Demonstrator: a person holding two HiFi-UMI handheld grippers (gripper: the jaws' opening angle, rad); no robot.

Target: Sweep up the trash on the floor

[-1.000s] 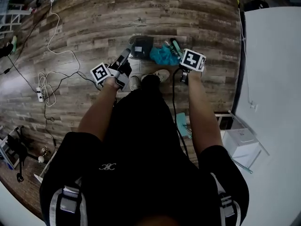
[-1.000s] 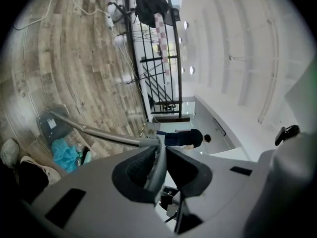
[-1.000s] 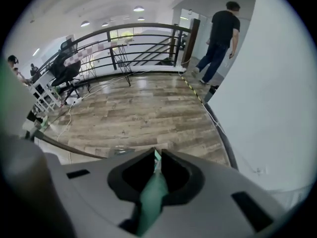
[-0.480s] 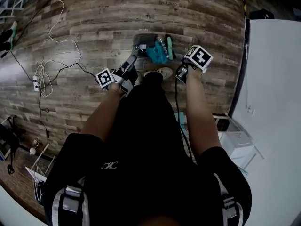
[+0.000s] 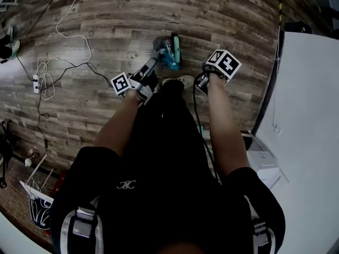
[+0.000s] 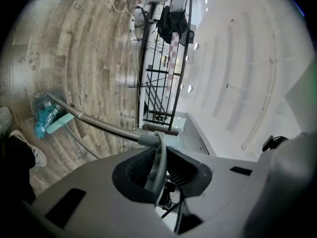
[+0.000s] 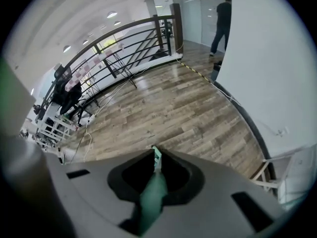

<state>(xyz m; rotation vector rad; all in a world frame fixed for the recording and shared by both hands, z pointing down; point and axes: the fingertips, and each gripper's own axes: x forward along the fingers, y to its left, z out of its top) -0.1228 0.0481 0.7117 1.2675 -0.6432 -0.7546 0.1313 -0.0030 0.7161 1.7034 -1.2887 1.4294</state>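
In the head view I stand on a wood floor. My left gripper (image 5: 148,72) is shut on the grey pole (image 6: 99,125) of a dustpan (image 5: 160,45) that sits on the floor ahead of my shoes. In the left gripper view the pole runs from the jaws (image 6: 156,157) down to the dustpan (image 6: 49,103), which holds something clear and teal that I cannot make out. My right gripper (image 5: 203,81) is shut on a green broom handle (image 7: 154,182). The broom's teal head (image 5: 172,54) lies against the dustpan's right side.
White and black cables (image 5: 50,70) and a power strip (image 5: 36,81) lie on the floor at left. A white wall (image 5: 312,115) and a white box (image 5: 262,157) stand at right. A railing (image 7: 114,38) and a distant person (image 7: 220,19) show in the right gripper view.
The teal broom head has closed in against the dustpan, and both now look narrower and sit further left in view. Both grippers keep their hold on the handles.
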